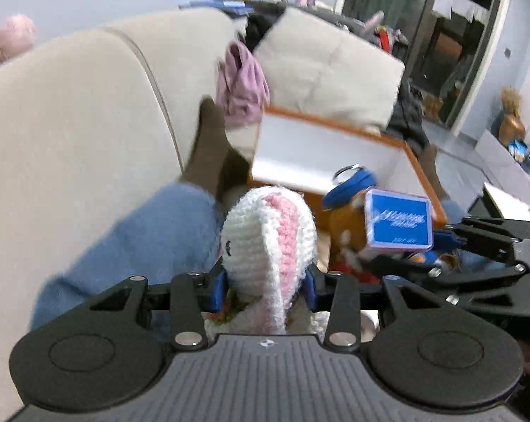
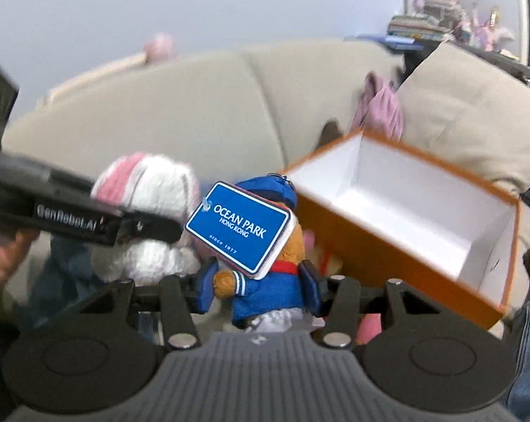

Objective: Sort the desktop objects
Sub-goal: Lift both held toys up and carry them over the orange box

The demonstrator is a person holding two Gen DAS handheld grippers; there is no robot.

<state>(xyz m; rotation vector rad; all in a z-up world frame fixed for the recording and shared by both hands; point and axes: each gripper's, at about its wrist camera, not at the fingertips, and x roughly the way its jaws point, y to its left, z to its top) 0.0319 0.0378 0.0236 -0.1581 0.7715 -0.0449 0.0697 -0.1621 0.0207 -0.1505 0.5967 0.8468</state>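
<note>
My left gripper (image 1: 266,286) is shut on a white crocheted bunny with pink ears (image 1: 268,239), held up in the air. My right gripper (image 2: 259,288) is shut on a small brown plush bear in a blue sailor outfit (image 2: 265,281) with a blue "Ocean Park" tag (image 2: 238,228) hanging in front of it. Each toy also shows in the other view: the bear with its tag (image 1: 400,225) at right, the bunny (image 2: 149,211) at left behind the other gripper's arm. An open orange box with a white inside (image 1: 321,154) (image 2: 423,211) sits just beyond both toys.
A beige sofa (image 1: 89,123) with a loose cushion (image 1: 328,70) fills the background, with a purple cloth (image 1: 242,84) draped on it. A person's leg in blue jeans (image 1: 131,246) lies below left. Shelves with books and clutter stand behind the sofa.
</note>
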